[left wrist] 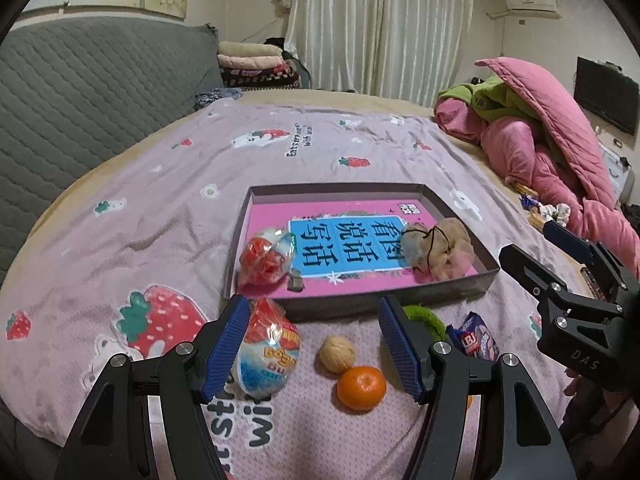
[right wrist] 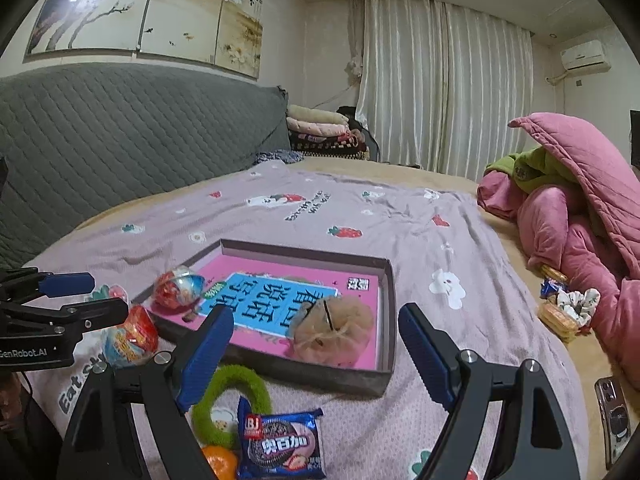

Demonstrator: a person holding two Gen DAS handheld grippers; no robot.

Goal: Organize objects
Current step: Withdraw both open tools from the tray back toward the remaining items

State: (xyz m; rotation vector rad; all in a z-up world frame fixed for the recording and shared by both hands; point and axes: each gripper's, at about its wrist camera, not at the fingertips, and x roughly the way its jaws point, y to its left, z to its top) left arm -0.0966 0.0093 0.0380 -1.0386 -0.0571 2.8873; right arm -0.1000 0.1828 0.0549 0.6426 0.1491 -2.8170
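A shallow dark box with a pink book as its floor lies on the strawberry-print blanket. In it are a red-and-blue egg toy and a beige scrunchie. In front of the box lie a second egg toy, a walnut, an orange, a green hair tie and a blue cookie pack. My left gripper stands open over the walnut and orange, its left pad beside the second egg toy. My right gripper stands open above the hair tie and cookie pack, holding nothing.
A heap of pink and green quilts fills the right side of the bed. Snack packets and a white scrunchie lie by it, and a phone near the right edge. A grey padded headboard runs along the left.
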